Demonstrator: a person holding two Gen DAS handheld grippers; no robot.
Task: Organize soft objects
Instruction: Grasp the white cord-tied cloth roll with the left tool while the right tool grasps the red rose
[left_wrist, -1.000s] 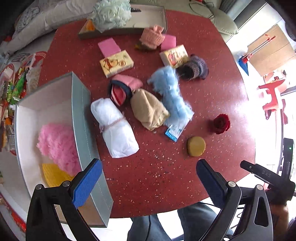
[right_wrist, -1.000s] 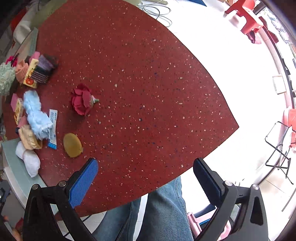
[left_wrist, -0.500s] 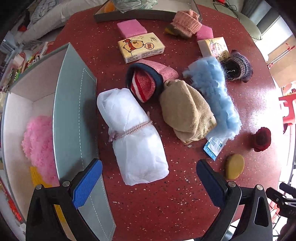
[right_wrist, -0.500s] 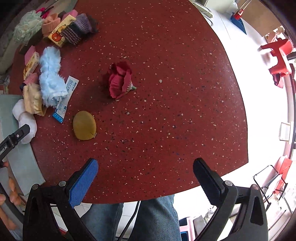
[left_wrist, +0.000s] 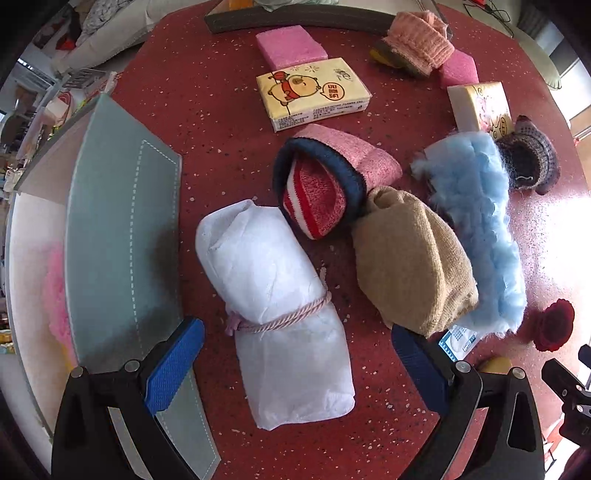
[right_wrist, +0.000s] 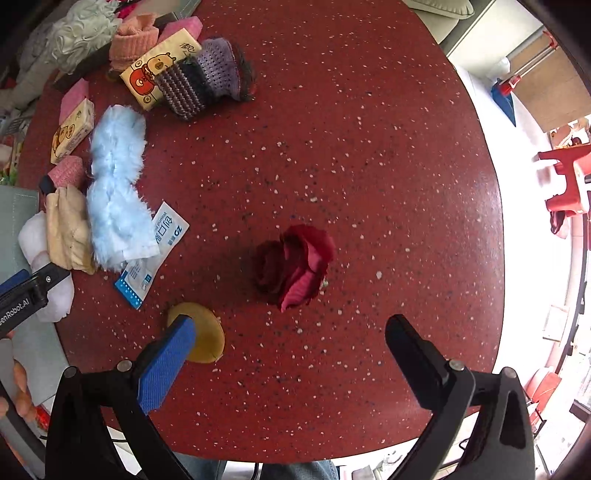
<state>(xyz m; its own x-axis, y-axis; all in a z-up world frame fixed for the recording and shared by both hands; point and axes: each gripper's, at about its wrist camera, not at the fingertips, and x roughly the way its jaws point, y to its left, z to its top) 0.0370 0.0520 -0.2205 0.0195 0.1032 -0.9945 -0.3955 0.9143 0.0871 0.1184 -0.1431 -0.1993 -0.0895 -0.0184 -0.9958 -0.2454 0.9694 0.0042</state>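
Left wrist view, left to right: the grey box (left_wrist: 122, 236) wall hides most of a pink fluffy thing (left_wrist: 55, 295), and the white bundle (left_wrist: 273, 295) lies between the wide-spread fingers of the left gripper (left_wrist: 295, 369). The right gripper (right_wrist: 288, 354), equally wide and empty, hovers just short of the red fabric rose (right_wrist: 295, 266), with bare table (right_wrist: 388, 166) beyond it.

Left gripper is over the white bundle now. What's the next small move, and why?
Probably lower the left gripper straight down over the white bundle. Its jaws are open and empty, one on each side of the bundle's near end, not yet touching it, and the grey bin sits right beside it for the drop.
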